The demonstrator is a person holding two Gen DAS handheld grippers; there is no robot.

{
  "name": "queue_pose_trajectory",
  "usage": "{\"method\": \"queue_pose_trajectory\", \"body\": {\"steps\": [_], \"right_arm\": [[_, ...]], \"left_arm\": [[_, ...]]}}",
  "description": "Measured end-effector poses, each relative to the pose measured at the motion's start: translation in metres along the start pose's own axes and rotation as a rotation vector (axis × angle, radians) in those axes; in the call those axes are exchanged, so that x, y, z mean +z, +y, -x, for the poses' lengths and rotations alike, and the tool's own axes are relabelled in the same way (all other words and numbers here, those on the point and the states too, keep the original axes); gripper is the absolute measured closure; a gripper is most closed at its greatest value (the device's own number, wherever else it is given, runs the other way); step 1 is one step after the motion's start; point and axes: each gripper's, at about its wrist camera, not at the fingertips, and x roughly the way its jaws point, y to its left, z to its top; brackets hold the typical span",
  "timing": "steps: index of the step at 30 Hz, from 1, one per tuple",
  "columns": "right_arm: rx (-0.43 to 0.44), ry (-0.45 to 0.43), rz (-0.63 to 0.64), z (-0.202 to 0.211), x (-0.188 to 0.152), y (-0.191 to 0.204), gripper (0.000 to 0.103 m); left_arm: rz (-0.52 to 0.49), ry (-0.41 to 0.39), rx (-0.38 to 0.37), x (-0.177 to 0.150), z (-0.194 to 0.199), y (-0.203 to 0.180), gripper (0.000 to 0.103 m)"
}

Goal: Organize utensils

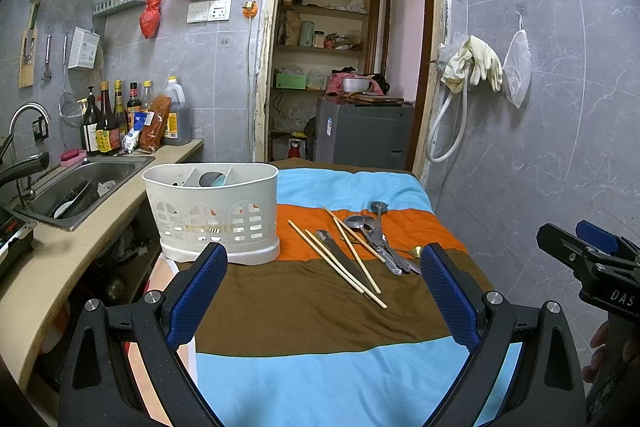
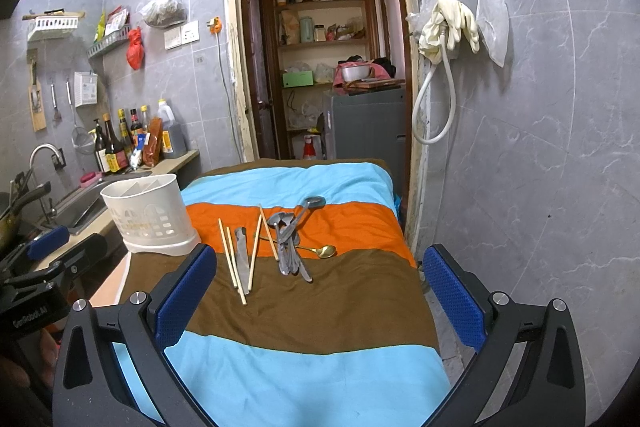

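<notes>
On the striped cloth covering the table, the utensils lie loose across the orange and brown bands, towards the far right side. Four wooden chopsticks are scattered at slants, and a dark-handled knife sits among them, its blade pointing to the near edge. Just to their right, a tangle of steel spoons is heaped together, handles overlapping, and a gold spoon pokes out from the pile on the right side.

Over at the far left corner stands the white utensil holder, upright, with dividers inside and lattice cut-outs in its wall. Something dark and something pale blue show in one compartment; I can't make out what they are. It sits right at the table's left edge, beside the sink on the neighbouring counter.

The left tool hangs above the near half of the table, blue pads spread wide, nothing between them, the holder just beyond its left finger. The right tool hovers alongside, also spread wide and empty, lined up with the chopsticks and spoons ahead of it. Neither one touches a thing. A person's fingers show at the right tool's grip.
</notes>
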Motion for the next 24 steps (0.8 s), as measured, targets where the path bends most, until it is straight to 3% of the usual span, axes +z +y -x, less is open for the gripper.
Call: {"method": "queue_pose_trajectory", "body": {"steps": [24], "right_arm": [[-0.001,0.011,0.0,-0.012,0.001,0.004,0.0]], "left_arm": [[0.003,0.01,0.001,-0.005,-0.02,0.006,0.008]]}}
